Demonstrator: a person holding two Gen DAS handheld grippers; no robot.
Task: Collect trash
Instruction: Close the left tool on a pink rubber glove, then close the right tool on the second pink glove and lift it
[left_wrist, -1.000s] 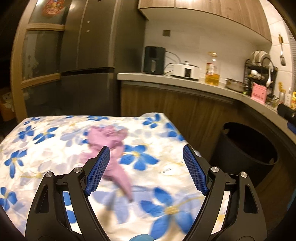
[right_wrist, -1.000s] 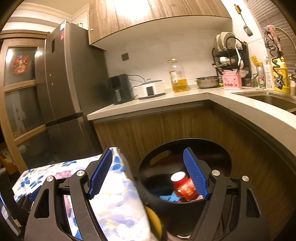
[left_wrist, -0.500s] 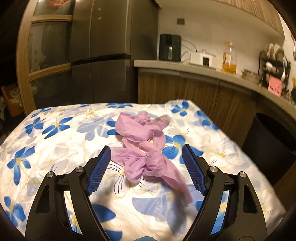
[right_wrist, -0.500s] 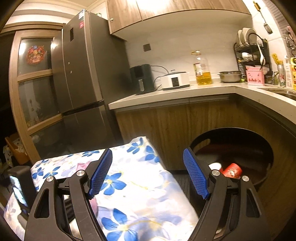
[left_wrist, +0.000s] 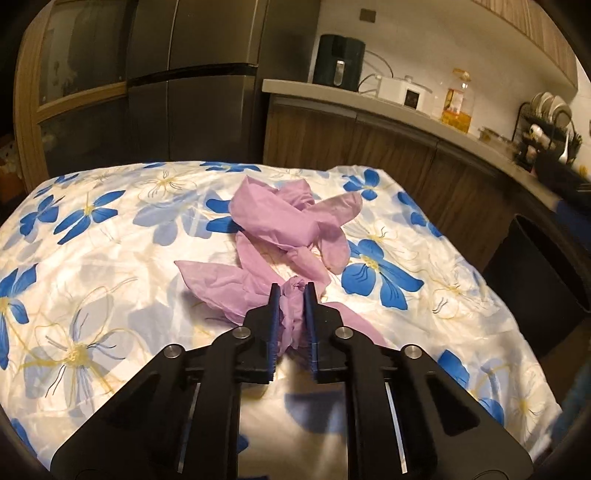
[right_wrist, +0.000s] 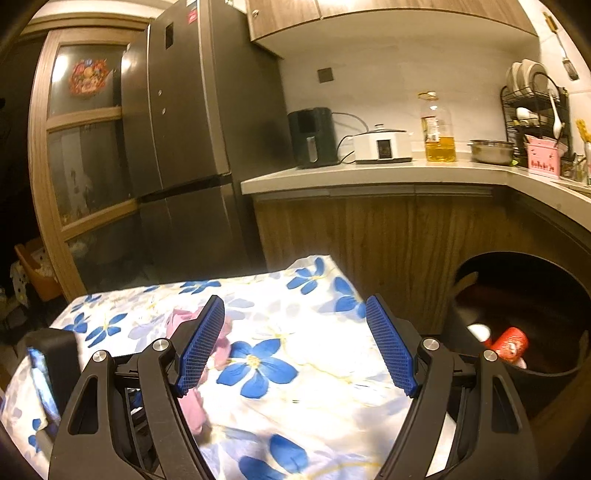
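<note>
A crumpled pink glove (left_wrist: 288, 229) lies on the table with the blue-flower cloth (left_wrist: 110, 258). My left gripper (left_wrist: 291, 295) is shut on the near end of the glove, low over the cloth. In the right wrist view, my right gripper (right_wrist: 295, 325) is open and empty above the table's right part; the pink glove (right_wrist: 184, 317) shows partly behind its left finger. A black trash bin (right_wrist: 546, 373) stands right of the table and holds a red can (right_wrist: 511, 341) and a white item.
A dark fridge (right_wrist: 192, 147) stands behind the table. A wooden counter (right_wrist: 369, 173) carries a black appliance, a white cooker, an oil bottle (right_wrist: 437, 129), a steel bowl and a dish rack. The bin also shows in the left wrist view (left_wrist: 535, 280).
My left gripper has closed on the pink glove. My right gripper has swung left from over the bin to over the table and stays open.
</note>
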